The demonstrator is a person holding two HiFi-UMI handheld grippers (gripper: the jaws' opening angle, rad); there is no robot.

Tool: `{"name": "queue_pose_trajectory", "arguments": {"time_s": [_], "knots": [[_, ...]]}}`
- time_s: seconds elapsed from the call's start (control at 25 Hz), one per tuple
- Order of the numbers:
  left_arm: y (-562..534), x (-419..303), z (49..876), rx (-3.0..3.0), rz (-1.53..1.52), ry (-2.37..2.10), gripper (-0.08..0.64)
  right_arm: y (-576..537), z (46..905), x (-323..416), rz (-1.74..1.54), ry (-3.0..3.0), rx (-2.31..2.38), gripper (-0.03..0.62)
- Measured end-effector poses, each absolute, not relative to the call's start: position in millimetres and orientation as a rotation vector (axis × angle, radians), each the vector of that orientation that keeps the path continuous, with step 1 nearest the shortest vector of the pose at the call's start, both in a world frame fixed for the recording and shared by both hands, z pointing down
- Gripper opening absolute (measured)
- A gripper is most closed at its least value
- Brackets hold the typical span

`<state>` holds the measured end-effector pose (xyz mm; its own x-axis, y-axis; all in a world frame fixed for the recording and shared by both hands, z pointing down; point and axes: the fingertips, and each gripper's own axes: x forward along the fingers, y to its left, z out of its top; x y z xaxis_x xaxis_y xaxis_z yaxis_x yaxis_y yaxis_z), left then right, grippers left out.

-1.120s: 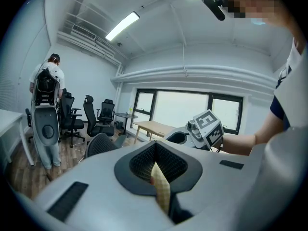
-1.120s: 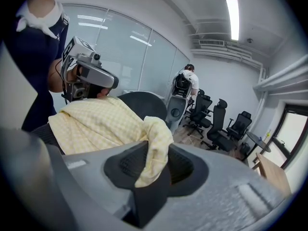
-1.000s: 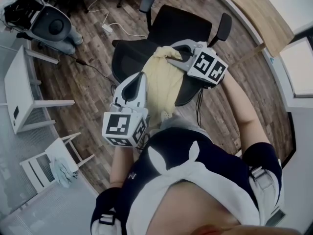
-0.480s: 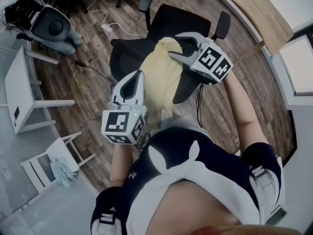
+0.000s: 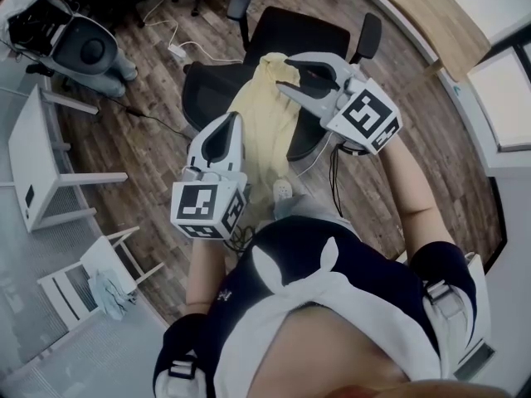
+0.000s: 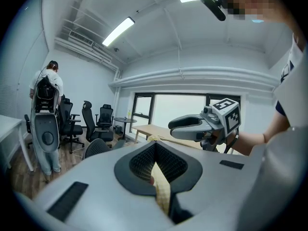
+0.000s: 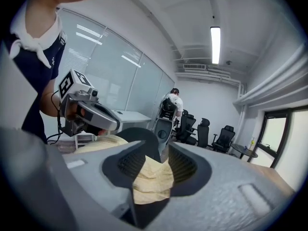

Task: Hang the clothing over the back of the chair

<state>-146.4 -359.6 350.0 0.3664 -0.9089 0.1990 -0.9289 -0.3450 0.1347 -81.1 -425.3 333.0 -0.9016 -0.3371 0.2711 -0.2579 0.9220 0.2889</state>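
**A:** Floor?
**B:** Dark wood planks (image 5: 141, 131). White table (image 5: 29, 139) at left, low white slatted stand (image 5: 70, 284) nearer.

**A:** Far side?
**B:** Light wooden tabletop (image 5: 427, 7) far right. Black office chairs (image 6: 89, 115) and a small round table (image 6: 125, 121) stand by a wide window (image 6: 180, 109).

**A:** Walls, light?
**B:** White wall (image 6: 86, 81), and a glass partition (image 7: 113, 81) on the other side. Ceiling is white w/ strip lights (image 6: 119, 30), all on. Room's bright, approx. even.

Pale yellow garment (image 5: 261, 118) on black office chair (image 5: 290, 36).
Bunched over the backrest top, its length hanging down the rear side.
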Motion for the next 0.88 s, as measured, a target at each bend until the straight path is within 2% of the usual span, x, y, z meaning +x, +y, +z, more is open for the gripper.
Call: {"name": "queue_pose_trajectory", "arguments": {"time_s": [0.16,0.28,0.36,0.56,0.88], "knots": [[-344,-136,348,2.429,0.112,-1.625,0.003,-395,328,-82,-0.351,-2.787,0.446,0.100],[-332,-128,348,2.446,0.110,-1.601,0.003,-376,328,-83,-0.351,-2.799,0.482,0.020],[-323,-124,347,2.454,0.109,-1.587,0.003,-364,327,-83,-0.356,-2.800,0.523,0.000],[-301,-116,346,2.467,0.112,-1.558,0.003,-329,326,-86,-0.397,-2.806,0.575,0.000],[-267,-107,346,2.479,0.114,-1.522,0.003,-284,320,-80,-0.259,-2.917,0.692,-0.002]]}}
